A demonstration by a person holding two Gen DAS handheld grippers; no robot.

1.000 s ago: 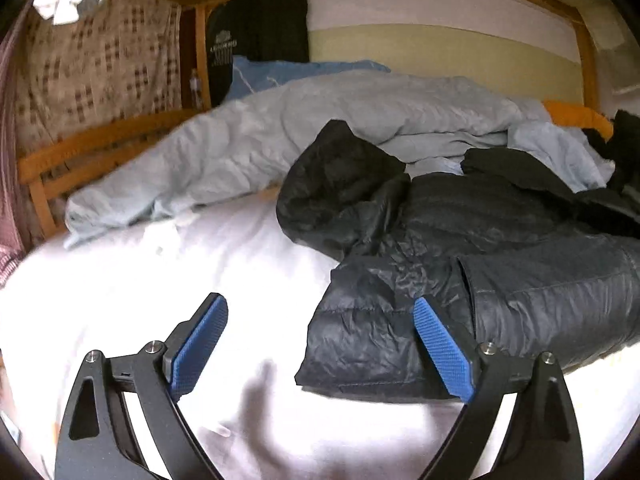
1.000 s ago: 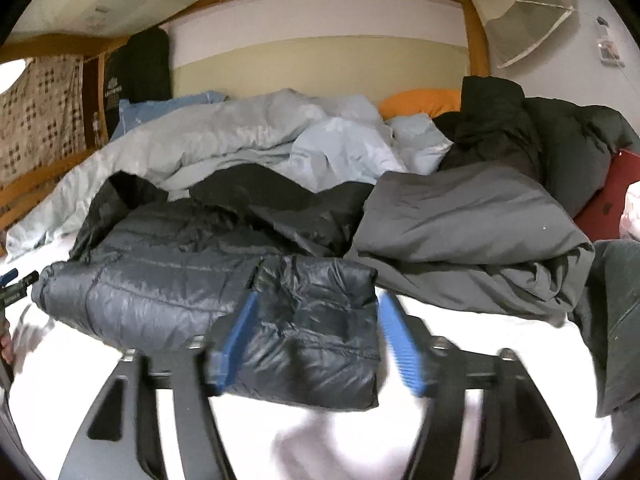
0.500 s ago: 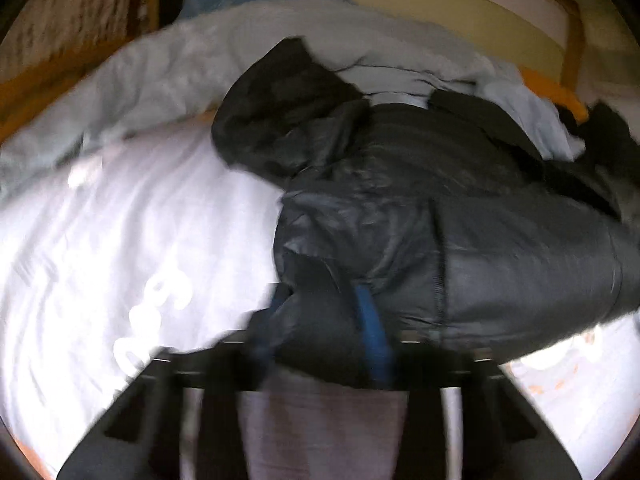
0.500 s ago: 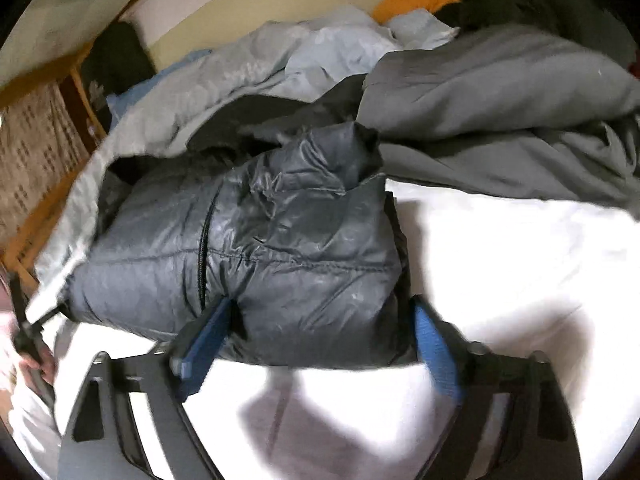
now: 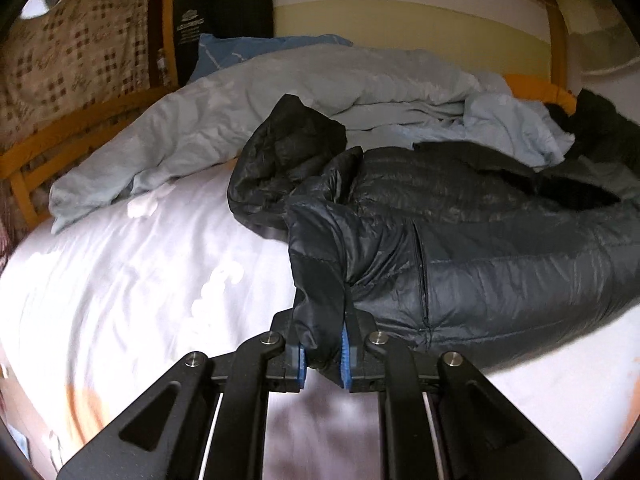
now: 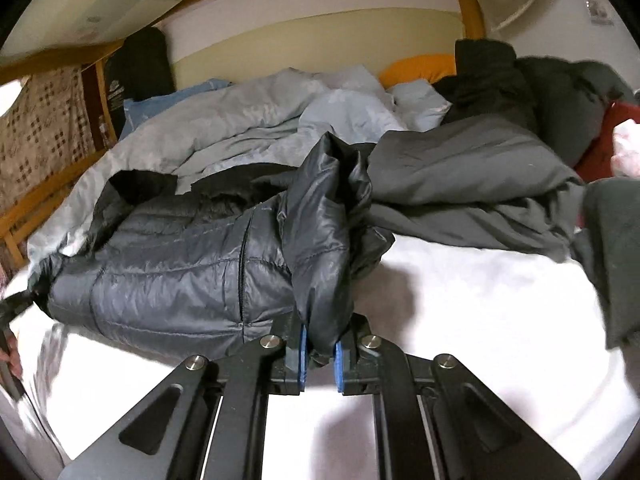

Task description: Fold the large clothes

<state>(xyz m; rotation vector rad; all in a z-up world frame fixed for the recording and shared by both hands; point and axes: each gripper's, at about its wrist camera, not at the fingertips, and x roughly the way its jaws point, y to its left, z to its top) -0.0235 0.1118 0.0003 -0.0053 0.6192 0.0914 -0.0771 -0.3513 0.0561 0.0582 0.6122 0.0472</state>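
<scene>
Both my grippers, left (image 5: pixel 323 354) and right (image 6: pixel 319 357), have just closed on the jacket's (image 5: pixel 500 264) hem corners; slippery fabric could slide free when lifted.

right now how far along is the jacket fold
Barely started. Done: both tools are clamped on the black puffer jacket, the left tool and the right tool each pinching a bunch of its near edge; their jaws have just been closing on the fabric. In hand: the grasp, ready to lift or pull. Left: the jacket lies rumpled on the white sheet, no fold made; the grey coat is untouched.
</scene>
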